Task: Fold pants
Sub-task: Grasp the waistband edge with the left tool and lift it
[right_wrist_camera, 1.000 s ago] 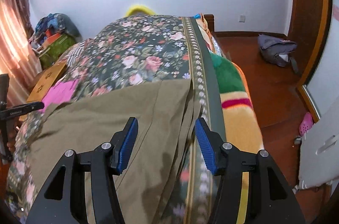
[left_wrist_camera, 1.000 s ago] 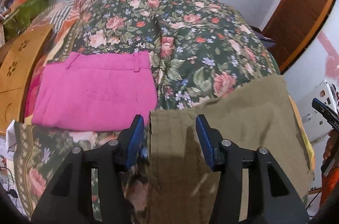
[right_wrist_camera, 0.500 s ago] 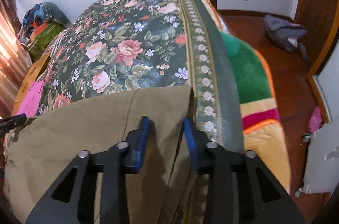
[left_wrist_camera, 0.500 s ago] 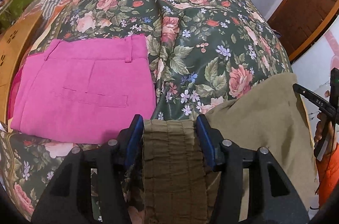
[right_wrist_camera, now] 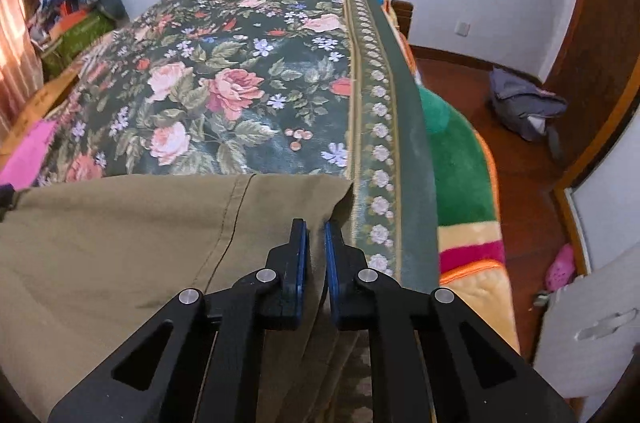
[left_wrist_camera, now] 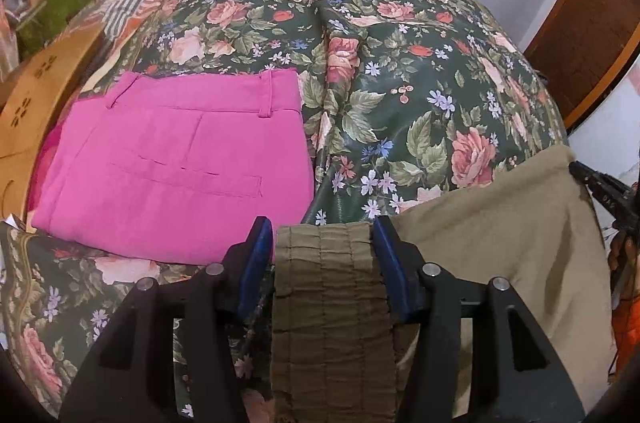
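Where the olive pants (left_wrist_camera: 500,243) lie across the lower frame on the flowered bedspread (left_wrist_camera: 400,83), their ribbed, gathered waistband fills the left gripper (left_wrist_camera: 323,243), both blue pads against its edges. Smooth pink pants (left_wrist_camera: 172,163) lie folded at centre left. Tilted steeply down, the right gripper (right_wrist_camera: 316,247) has just closed, pinching the thin hem edge (its lower layers hidden behind the fingers).
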Demonstrator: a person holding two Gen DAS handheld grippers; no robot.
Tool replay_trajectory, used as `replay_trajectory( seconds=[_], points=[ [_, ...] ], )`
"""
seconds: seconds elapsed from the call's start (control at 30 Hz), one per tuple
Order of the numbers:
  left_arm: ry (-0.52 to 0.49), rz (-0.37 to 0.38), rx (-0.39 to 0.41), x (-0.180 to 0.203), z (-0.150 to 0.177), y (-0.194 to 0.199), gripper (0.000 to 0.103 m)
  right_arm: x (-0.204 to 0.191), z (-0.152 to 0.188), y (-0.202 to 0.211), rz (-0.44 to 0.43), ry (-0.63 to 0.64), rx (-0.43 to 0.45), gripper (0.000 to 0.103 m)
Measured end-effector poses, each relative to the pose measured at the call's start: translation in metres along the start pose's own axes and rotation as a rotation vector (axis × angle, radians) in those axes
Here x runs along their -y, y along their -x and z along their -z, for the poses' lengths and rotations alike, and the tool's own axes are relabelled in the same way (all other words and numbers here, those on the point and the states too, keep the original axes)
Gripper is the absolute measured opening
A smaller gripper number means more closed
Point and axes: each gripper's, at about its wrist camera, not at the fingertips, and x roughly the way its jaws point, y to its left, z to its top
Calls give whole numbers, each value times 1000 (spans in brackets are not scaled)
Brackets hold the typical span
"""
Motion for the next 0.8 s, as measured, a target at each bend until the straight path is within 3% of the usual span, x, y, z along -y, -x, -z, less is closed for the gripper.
replay_trajectory(
  seconds=[0.1, 0.2, 0.3, 0.37, 0.6, 0.8],
  points=[
    [-21, -15, -5, 2, -2, 5, 55, 3, -3, 0, -9, -19, -25, 8],
    [-57, -46, 24, 8, 0, 24, 56, 3, -5, 18, 2, -22, -20, 16],
    [-99, -77, 58, 12, 7, 50, 65, -3, -3, 46, 2, 21, 13, 21],
    [-94, -67, 71, 10, 13, 66, 74, -6, 0, 66, -6, 38, 35, 28],
    [-64, -60, 106, 5, 49, 117, 87, -29, 28, 120, -90, 44, 77, 30],
    [41, 47, 78, -7, 90, 139, 91, -61, 71, 144, -170, 49, 48, 30]
  ],
)
